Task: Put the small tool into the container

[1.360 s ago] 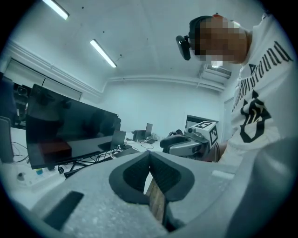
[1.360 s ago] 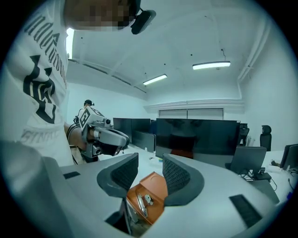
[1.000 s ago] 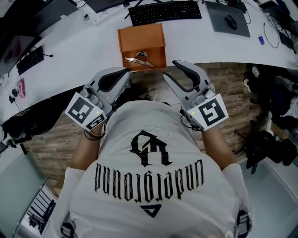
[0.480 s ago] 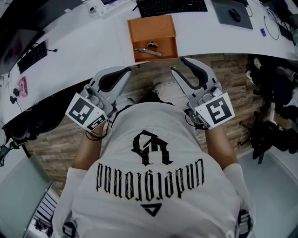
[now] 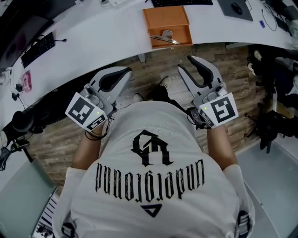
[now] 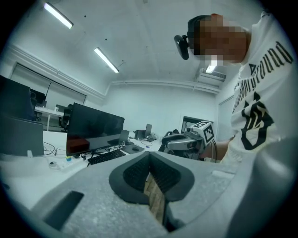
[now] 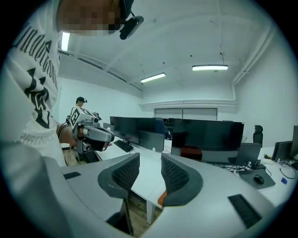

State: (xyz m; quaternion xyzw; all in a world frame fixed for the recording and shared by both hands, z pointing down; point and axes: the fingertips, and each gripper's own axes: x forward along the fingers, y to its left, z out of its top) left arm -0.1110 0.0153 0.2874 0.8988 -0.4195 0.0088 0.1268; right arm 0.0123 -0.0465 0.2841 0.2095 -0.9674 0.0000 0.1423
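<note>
Forearms are bent in close at the person's sides in the head view, and both tools are held low over the wood floor, short of the desk.

The left gripper points forward and to the right. Its own view shows the ribbed pads pressed together at the tips, with only a sliver of floor showing lower down, so it is closed on nothing.

The right gripper points forward and slightly left. Its jaws stand apart, and its own view shows only desk and floor in the gap between the pads (nothing gripped). Each tool also shows in the other's view, level and apart.

Ahead lies the curved edge of the white desk. Just behind that edge sits the orange container, forward of both grippers and between them, somewhat nearer the right one. The small metal tool appears to lie inside the container's open front section. Its long axis runs roughly left to right, along the front wall and across the line of either gripper's reach. A short part of it sticks up near the middle.

As I read it, the tool is already in the container, so no placing move remains from this pose. If it needed another grasp, the open right gripper would be the handier one, reaching forward and a little left.

Behind the container is a black keyboard, cut off by the frame's top edge.
</note>
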